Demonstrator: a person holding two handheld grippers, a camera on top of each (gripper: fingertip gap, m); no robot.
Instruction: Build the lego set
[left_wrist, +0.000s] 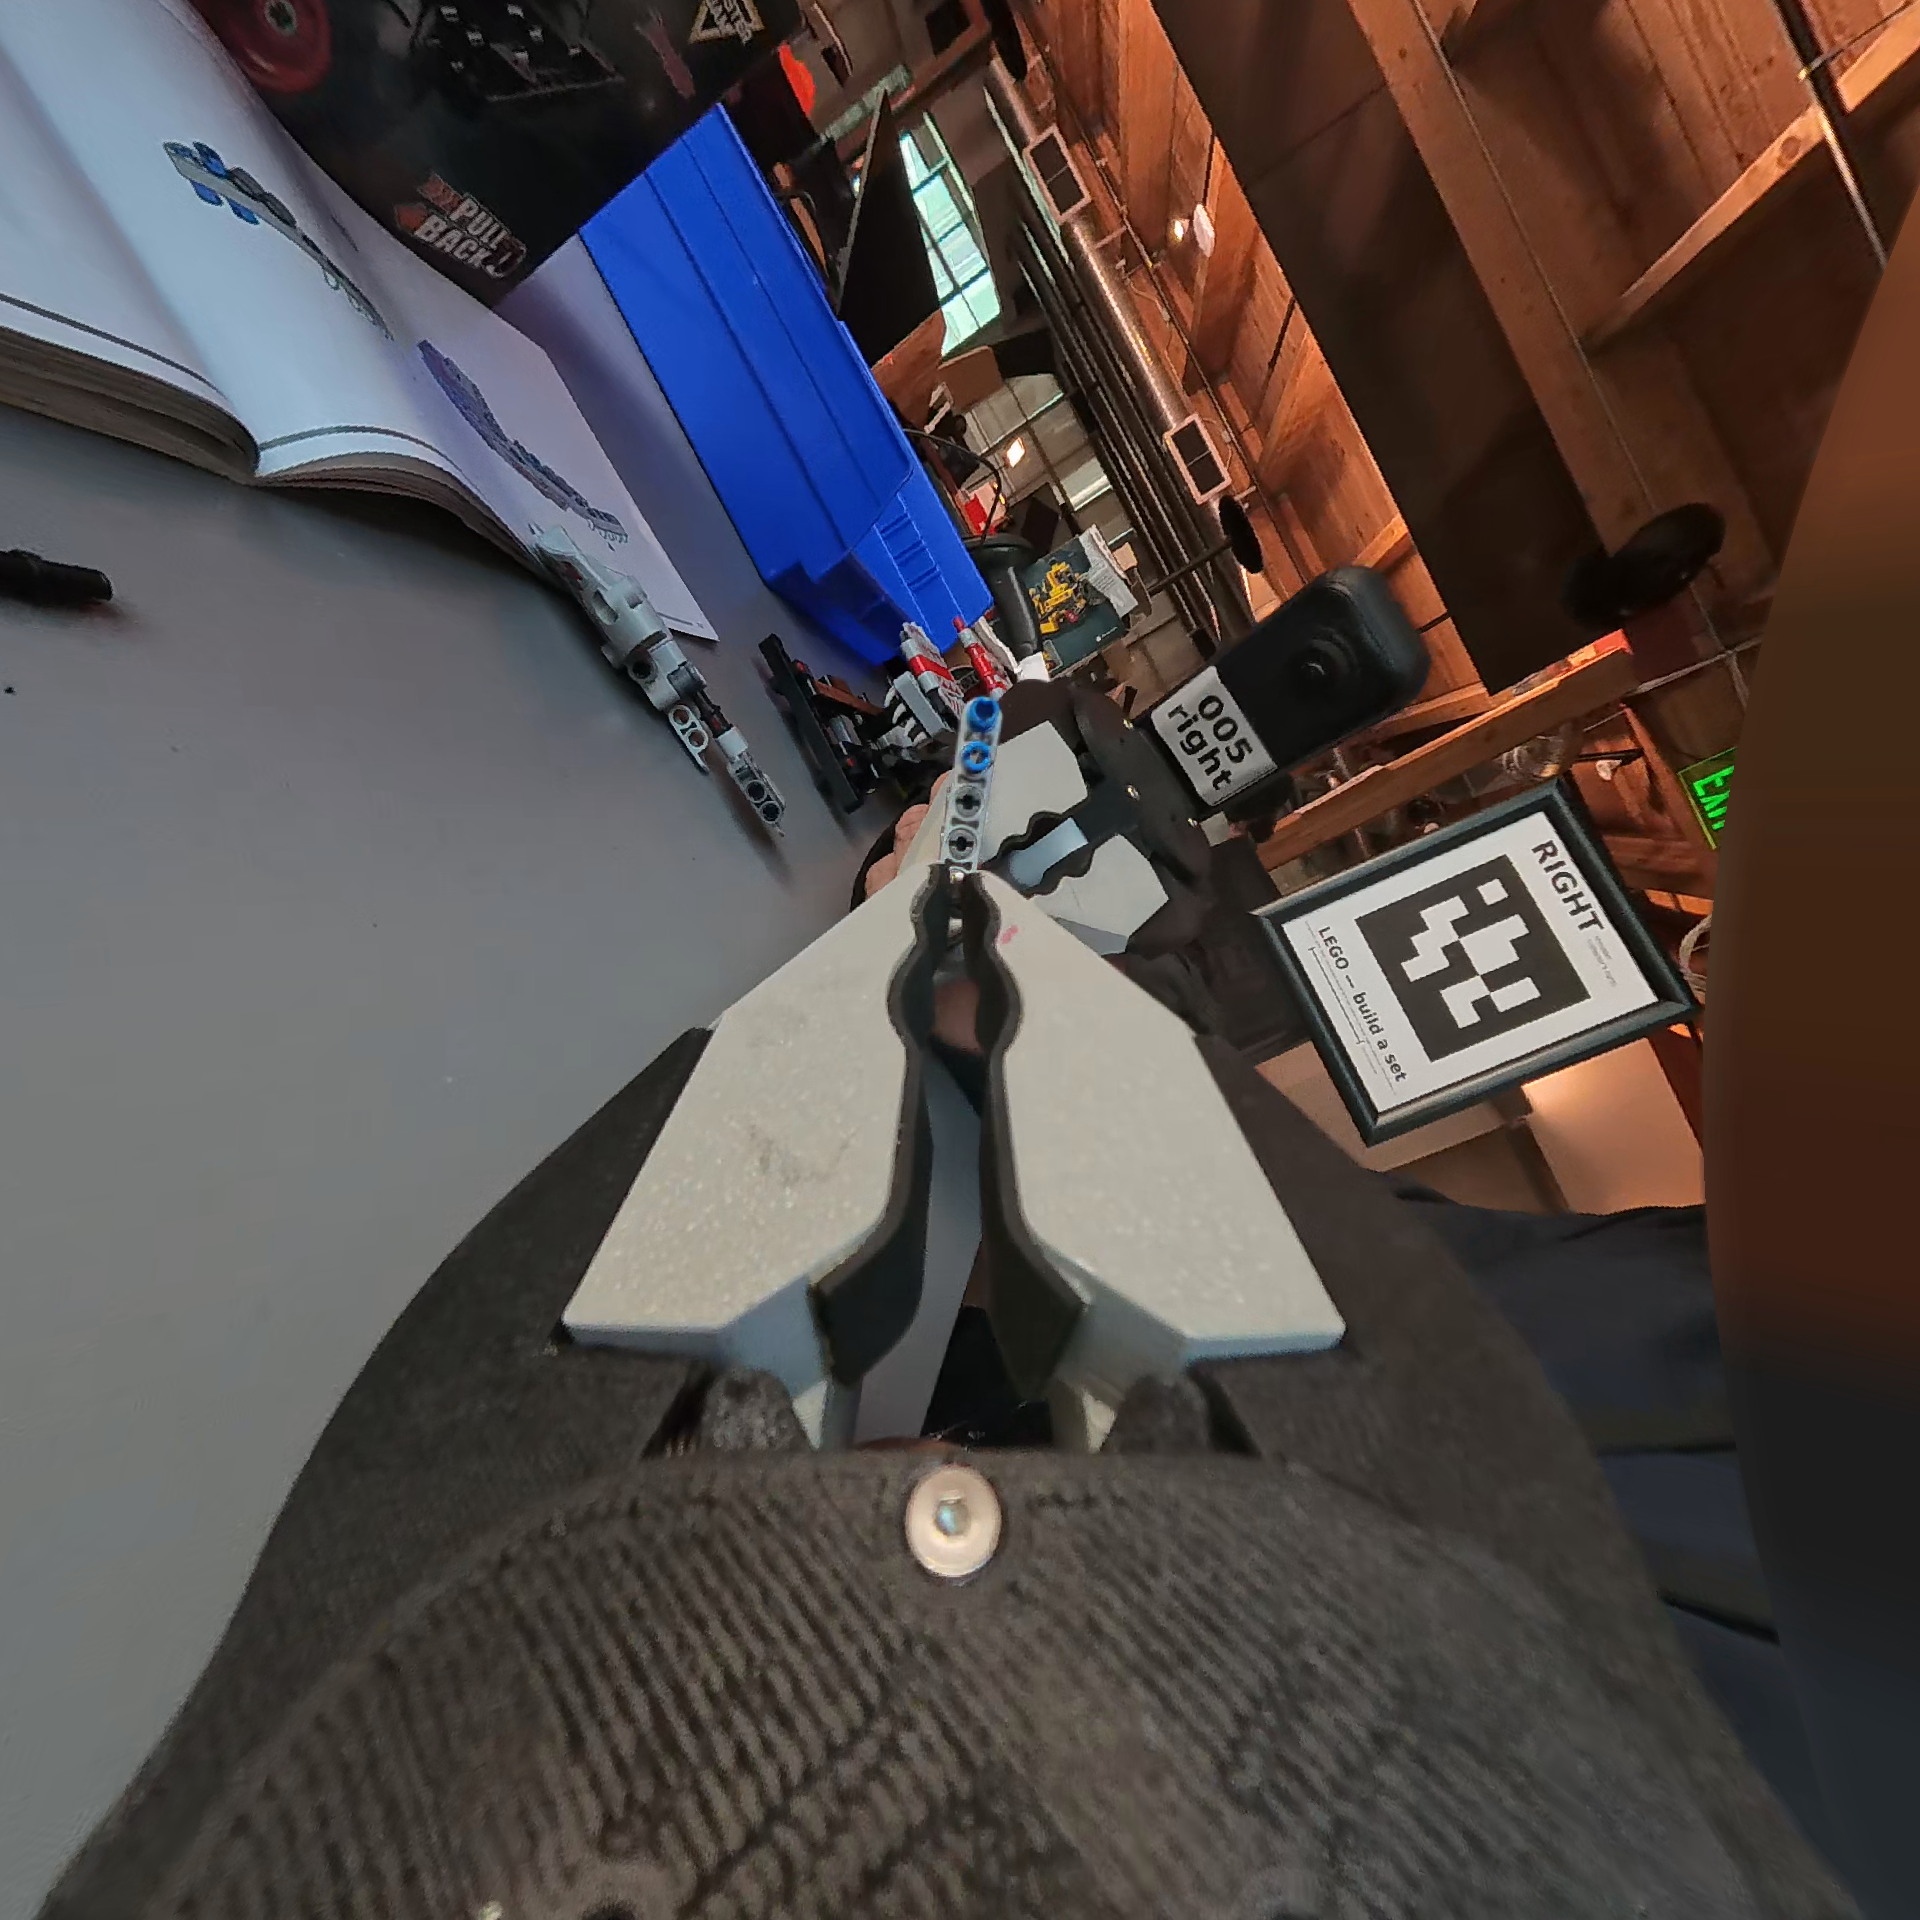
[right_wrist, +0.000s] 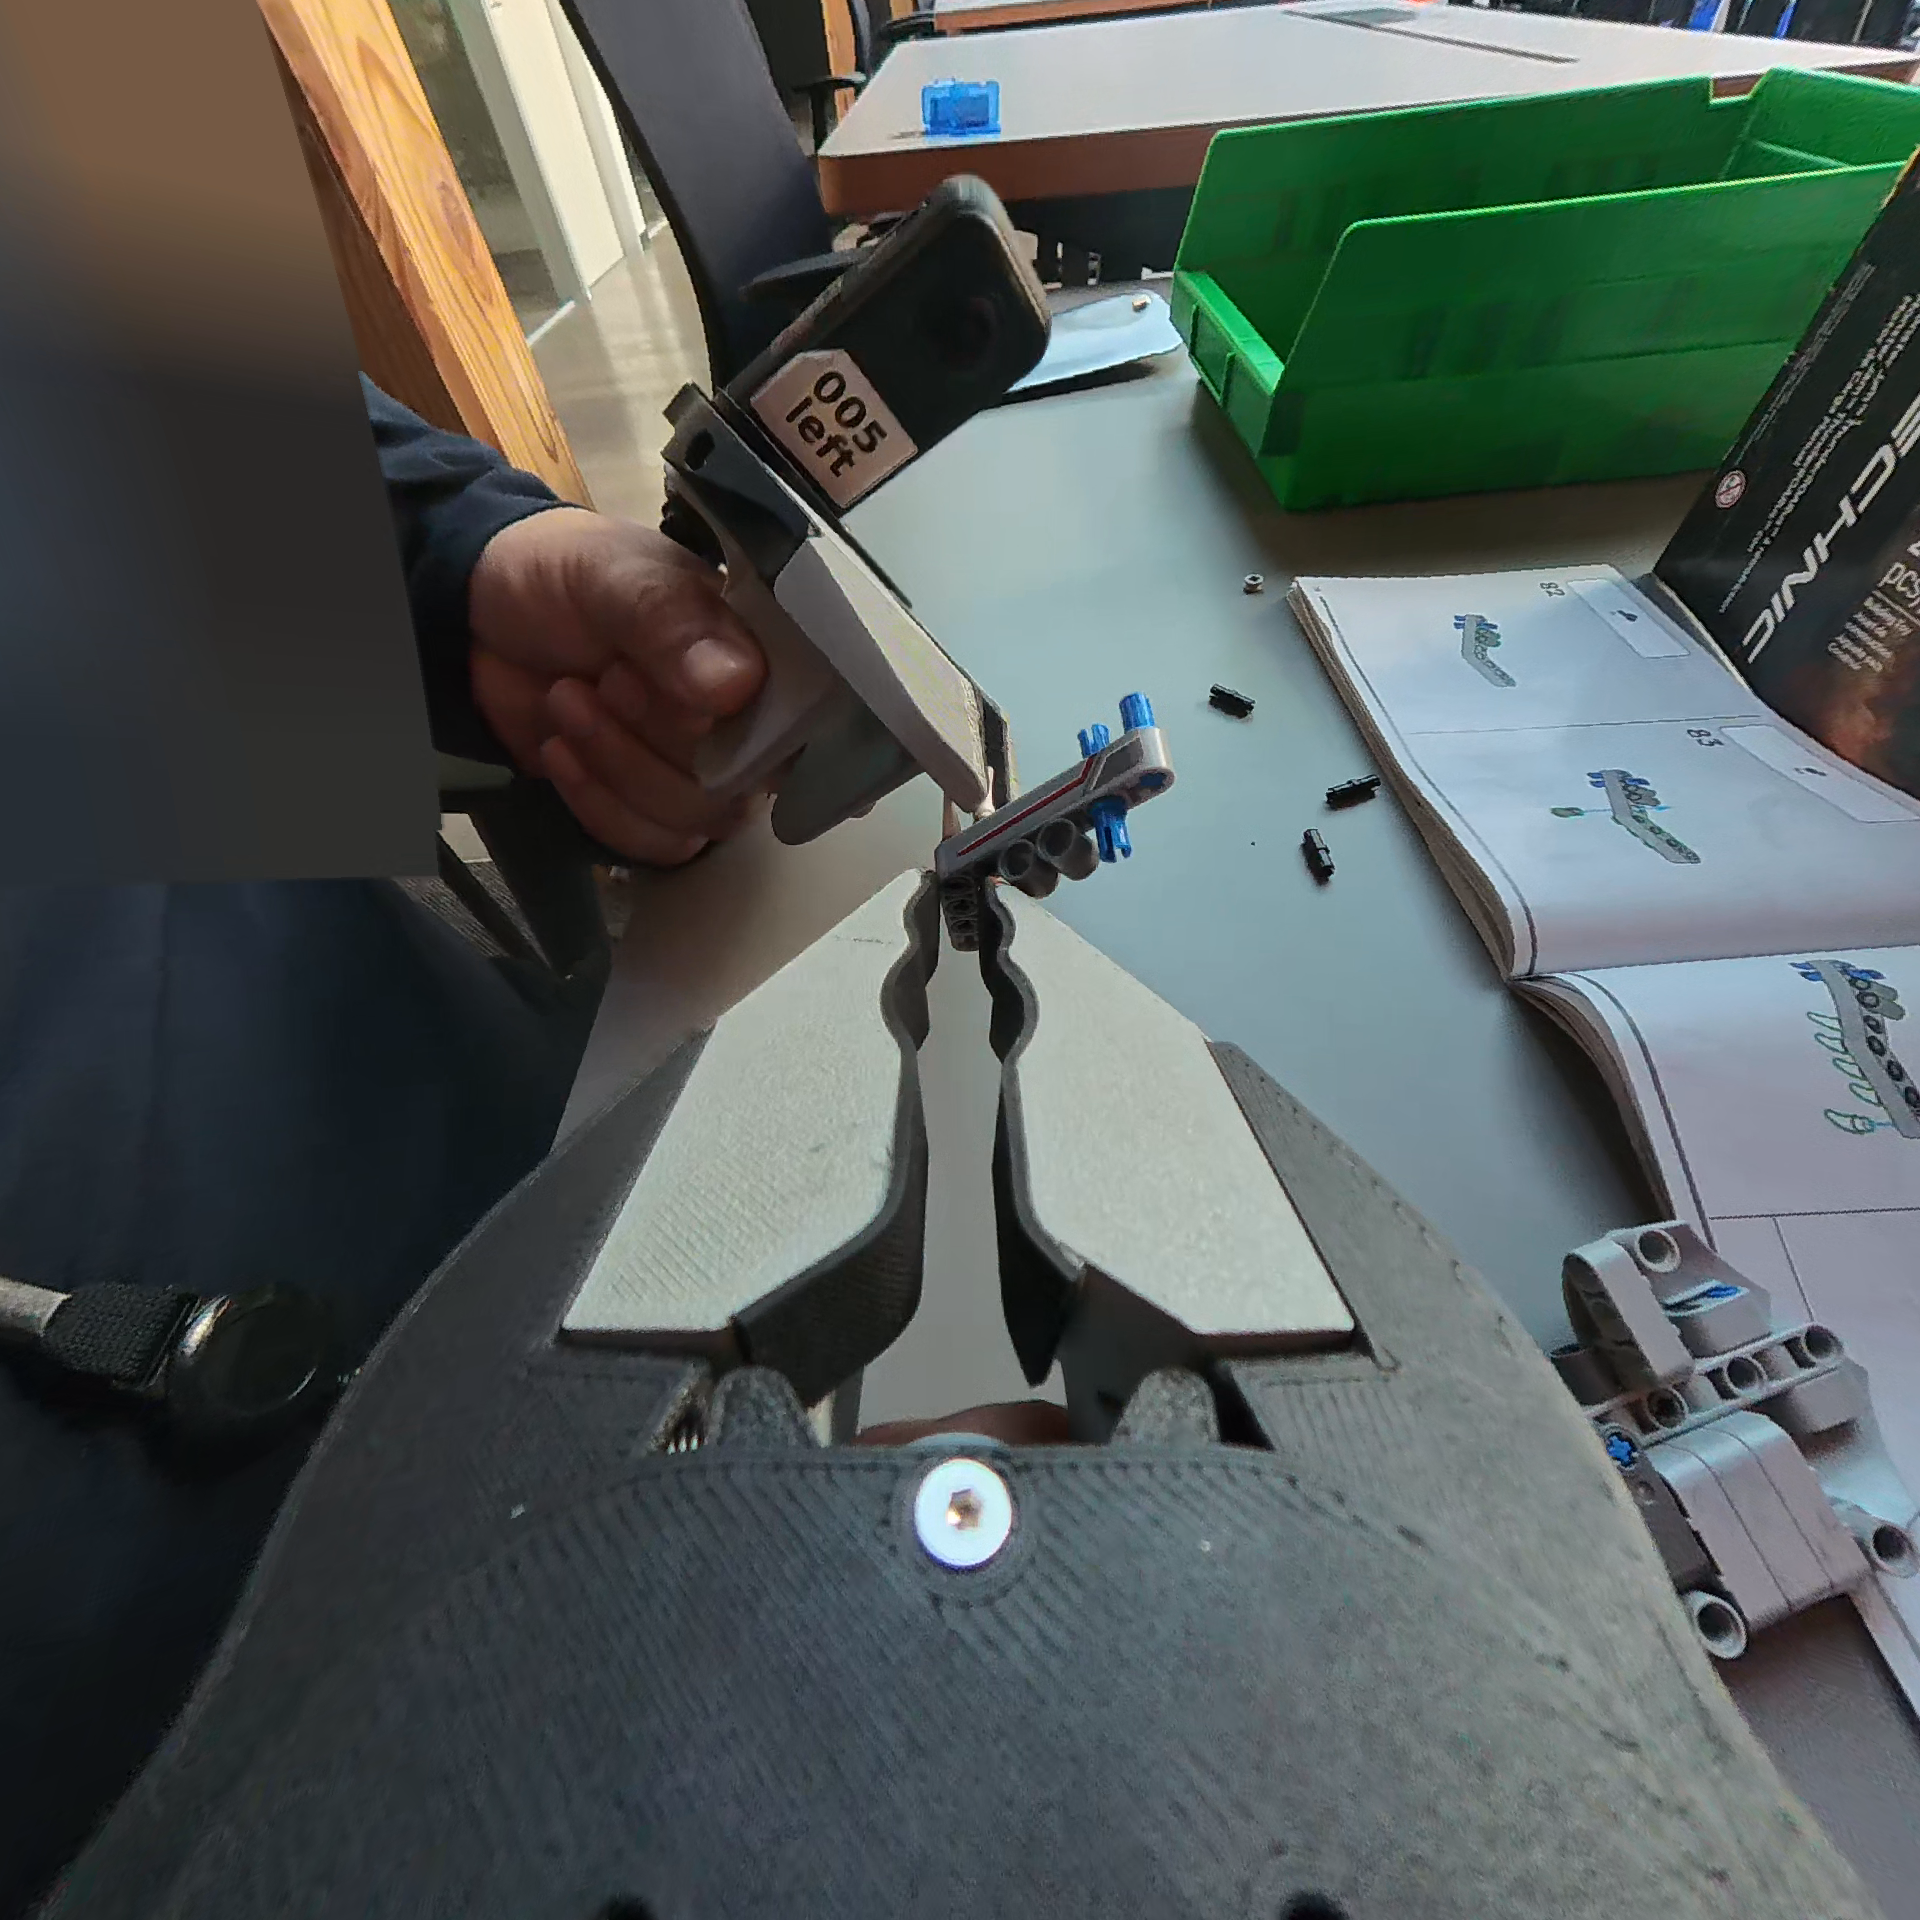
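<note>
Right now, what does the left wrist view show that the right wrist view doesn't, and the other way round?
Only the left wrist view shows the blue bin, a framed sign and a half-built model farther along the table.

Only the right wrist view shows the green bin, three loose black pins and the hand holding the left claw.

Both show the open booklet, the grey table and the grey beam with blue pins, gripped by both claws.

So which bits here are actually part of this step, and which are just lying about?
In the job:
grey beam with blue pins, gripped by left gripper and right gripper
open instruction book

Lying about:
black pins
green bin
blue bin
grey assembly
</note>
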